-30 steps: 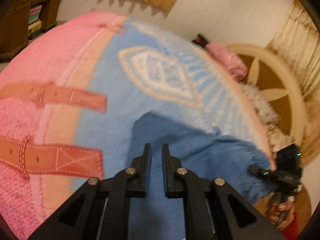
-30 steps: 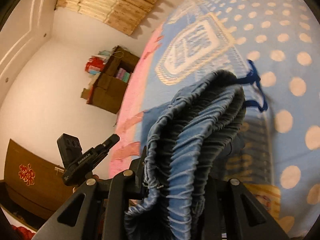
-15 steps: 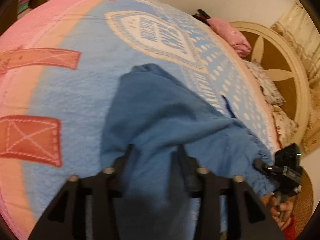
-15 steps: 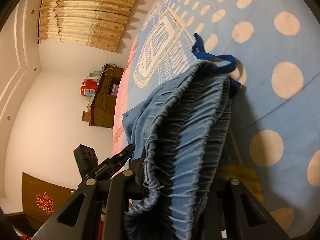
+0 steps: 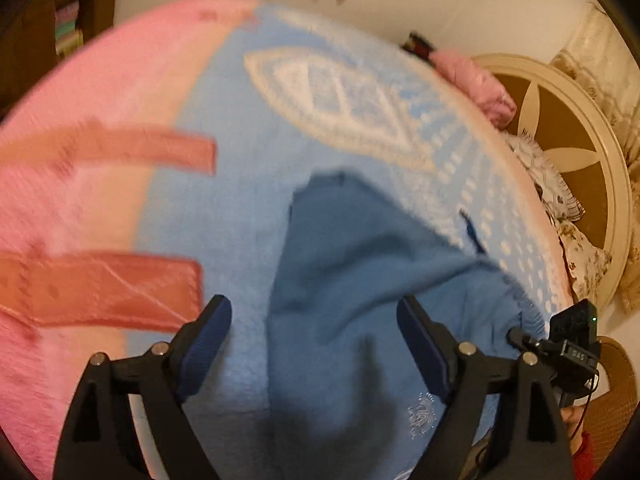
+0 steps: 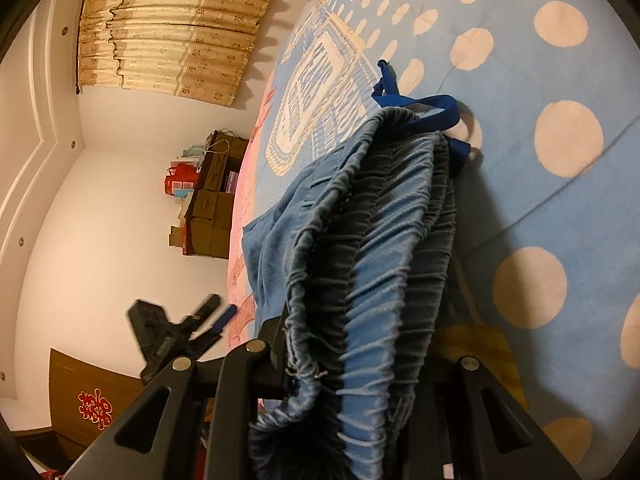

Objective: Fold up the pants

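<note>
- The left gripper [image 5: 314,344] has its jaws spread wide, clamped on nothing, hovering above the soft blue fabric pants [image 5: 352,280].
- The right gripper [image 6: 360,364] has its jaws closed on the pants' gathered elastic waistband [image 6: 372,264], which bunches up between the fingers.
- The pants lie on the fluffy blue-and-pink patterned blanket [image 5: 240,208], with the waistband end lifted off it at the near edge; a dark blue drawstring [image 6: 420,108] trails from the waistband onto the blanket's dotted part.
- Progress, as I judge it: the pants look doubled lengthwise into one narrow strip, so a first fold seems done; the crosswise fold and flattening remain.
- Count: one pair of pants, one drawstring, one blanket, two grippers.
</note>
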Tool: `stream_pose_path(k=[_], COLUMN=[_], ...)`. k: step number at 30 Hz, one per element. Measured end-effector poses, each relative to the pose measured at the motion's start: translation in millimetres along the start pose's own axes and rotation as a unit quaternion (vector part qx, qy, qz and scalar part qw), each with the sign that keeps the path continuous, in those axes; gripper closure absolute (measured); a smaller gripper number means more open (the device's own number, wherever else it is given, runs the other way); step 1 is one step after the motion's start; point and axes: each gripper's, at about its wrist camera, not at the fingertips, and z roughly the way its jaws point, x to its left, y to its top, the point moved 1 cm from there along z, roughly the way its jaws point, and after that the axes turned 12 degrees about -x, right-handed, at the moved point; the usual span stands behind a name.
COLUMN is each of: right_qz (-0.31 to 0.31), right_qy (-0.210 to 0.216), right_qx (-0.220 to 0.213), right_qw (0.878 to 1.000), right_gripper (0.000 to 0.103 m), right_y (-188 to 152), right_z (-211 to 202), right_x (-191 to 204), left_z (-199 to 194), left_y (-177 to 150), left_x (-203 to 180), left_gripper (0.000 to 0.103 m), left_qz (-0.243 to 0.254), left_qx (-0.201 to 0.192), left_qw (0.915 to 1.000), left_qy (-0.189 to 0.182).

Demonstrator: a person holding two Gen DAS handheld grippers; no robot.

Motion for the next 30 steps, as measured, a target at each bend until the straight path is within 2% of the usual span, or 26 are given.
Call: stream_pose_path(k=[2,4,6,8,9,10,13,15,18,20,22,26,28,30], right_qz=[-0.004,-0.009,-0.006,0.005,0.008,0.008,-0.007,-0.039,-0.072,-0.089,-0.128,-0.205,-0.224,-0.255], right_qy=[-0.002,-0.002,-0.001,0.005,0.006,0.007,-0.002,-0.021,-0.017,0.002,0.019,0.055,0.070,0.074], right_qx=[-0.002,-0.002,-0.002,-0.002,-0.002,-0.003,-0.008,-0.007,0.002,-0.001,-0.007,-0.035,-0.053,-0.069], right_qw=[1.000,1.000,1.000,1.000,1.000,1.000,1.000,0.999,0.997,0.996,0.992,0.977,0.971,0.962], right_gripper=[0.077,0.077,0.077,0.077,0.077,0.077,0.077,0.077,0.078,0.078,0.078,0.078,0.078,0.078], right_y=[-1,-2,-3,-3,-3,-2,-3,-4,3,21,45,96,119,137], right_z=[-1,-3,-3,-3,-3,-3,-5,-5,-2,2,11,35,51,72], right_x=[0,1,0,-2,-3,-4,-1,10,38,67,106,180,203,218], left_z=[19,22,23,21,21,23,23,17,-1,-14,-31,-53,-58,-50], left_y=[-11,-19,-28,-33,-34,-35,-33,-28,-9,15,55,126,161,180], left_x=[-2,-15,-28,-44,-47,-46,-26,-24,-35,-42,-45,-41,-42,-37], left_gripper=[0.016,0.016,0.024,0.057,0.067,0.087,0.091,0.091,0.092,0.092,0.092,0.091,0.090,0.090], left_qz=[-0.006,0.020,0.021,0.026,0.027,0.016,-0.077,-0.092,-0.063,-0.045,-0.035,-0.022,0.005,0.023], left_qx=[0.019,0.001,0.010,0.019,0.020,0.020,0.015,0.006,-0.019,-0.045,-0.083,-0.152,-0.192,-0.208], left_qw=[0.9998,0.9994,0.9997,0.9982,0.9979,0.9976,0.9906,0.9886,0.9898,0.9894,0.9870,0.9797,0.9743,0.9727], left_qy=[0.008,0.030,-0.011,-0.051,-0.056,-0.065,-0.112,-0.119,-0.126,-0.131,-0.133,-0.128,-0.118,-0.101])
